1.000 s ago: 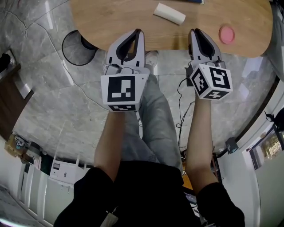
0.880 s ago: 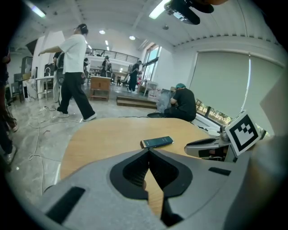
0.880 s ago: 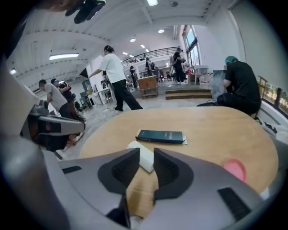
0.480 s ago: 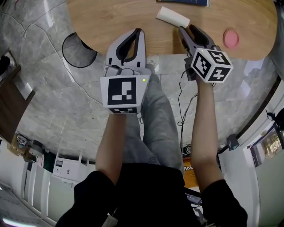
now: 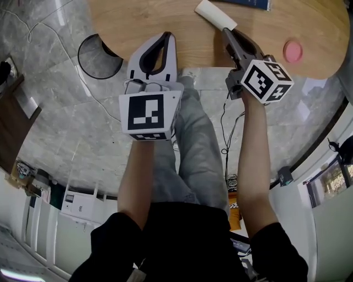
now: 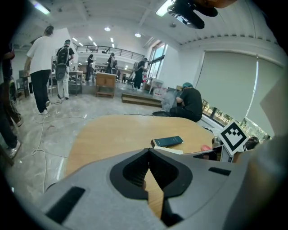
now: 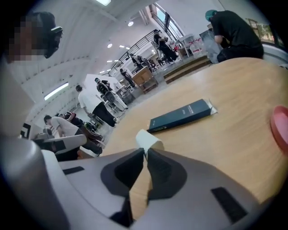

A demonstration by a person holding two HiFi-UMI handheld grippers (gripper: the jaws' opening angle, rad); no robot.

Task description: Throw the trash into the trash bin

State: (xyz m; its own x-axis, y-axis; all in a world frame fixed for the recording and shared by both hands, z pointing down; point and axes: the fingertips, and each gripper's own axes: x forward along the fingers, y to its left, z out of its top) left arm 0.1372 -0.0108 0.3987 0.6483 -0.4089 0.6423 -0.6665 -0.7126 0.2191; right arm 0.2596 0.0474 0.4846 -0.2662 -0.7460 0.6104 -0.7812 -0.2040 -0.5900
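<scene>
A white paper roll (image 5: 212, 12) lies on the round wooden table (image 5: 138, 19), near its front edge. My right gripper (image 5: 225, 31) reaches its near end. In the right gripper view the jaws (image 7: 145, 152) have just been closing and now pinch the rim of the roll (image 7: 147, 138) between their tips. My left gripper (image 5: 168, 36) hovers over the table edge to the left, shut with nothing in it; its tips meet (image 6: 148, 152). The trash bin (image 5: 96, 58), a dark round opening, stands on the floor at the table's left, partly under it.
A dark flat box (image 7: 182, 116) lies behind the roll and a pink disc (image 5: 292, 50) to its right. Cables run over the marble floor (image 5: 55, 126). Several people stand far off in the hall (image 6: 42, 67); one in dark clothes crouches beyond the table (image 6: 189, 103).
The right gripper moved forward and down to the roll's end, rolled its wrist, and its jaws, open half a second ago, have closed. The left gripper barely shifted.
</scene>
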